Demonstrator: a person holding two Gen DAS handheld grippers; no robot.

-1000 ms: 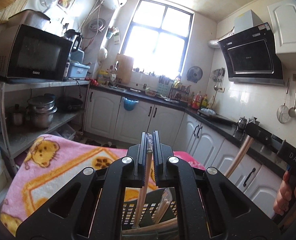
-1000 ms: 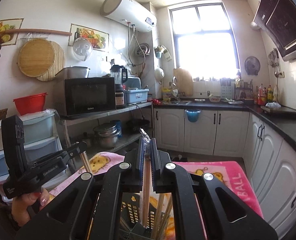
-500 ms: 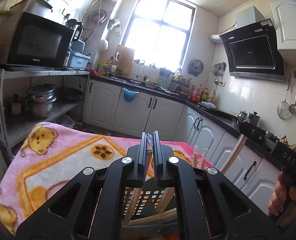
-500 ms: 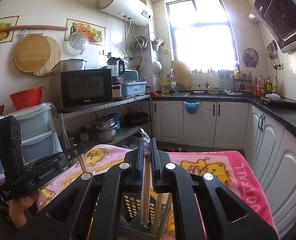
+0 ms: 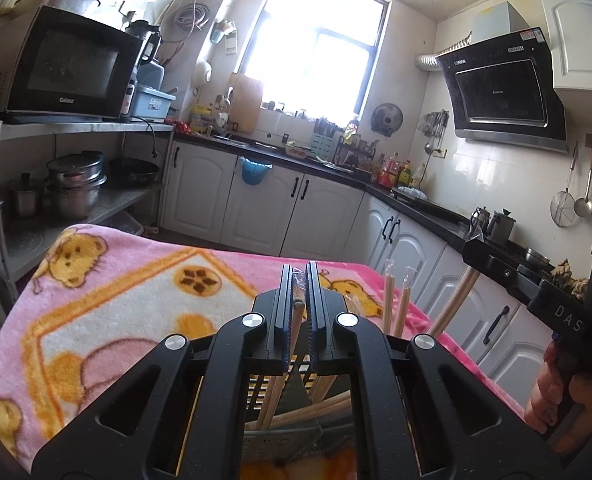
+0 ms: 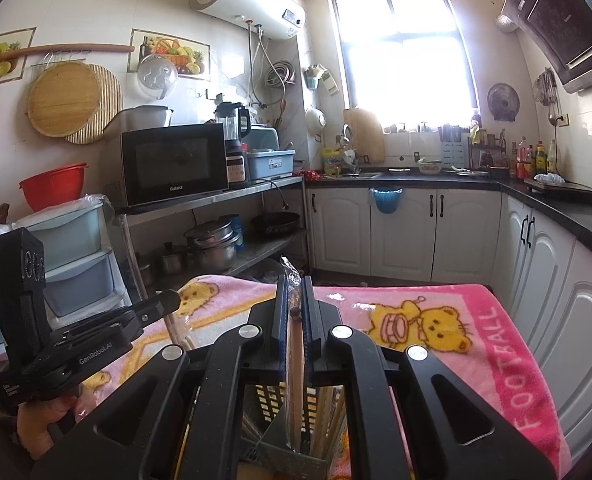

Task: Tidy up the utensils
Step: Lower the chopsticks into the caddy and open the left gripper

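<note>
My left gripper (image 5: pixel 297 280) is shut on a wrapped wooden chopstick (image 5: pixel 291 336) that slants down into a dark slotted utensil holder (image 5: pixel 279 380) right under it. Several wooden chopsticks (image 5: pixel 396 304) stand in that holder. My right gripper (image 6: pixel 294 288) is shut on another plastic-wrapped chopstick (image 6: pixel 294 368), which hangs upright with its lower end inside the same holder (image 6: pixel 273 400). Each gripper shows in the other's view, the right gripper (image 5: pixel 544 300) at the right edge and the left gripper (image 6: pixel 95 340) at the lower left, both held by a hand.
The holder stands on a table under a pink cartoon-bear blanket (image 5: pixel 115 300). Beyond it are white cabinets (image 6: pixel 408 232) with a dark countertop, a metal shelf with a microwave (image 6: pixel 173 168) and pots, and plastic drawers (image 6: pixel 71 260) at the left.
Both grippers have sunk toward the holder with their chopsticks, which now reach deeper into it. More of the blanket shows in both views.
</note>
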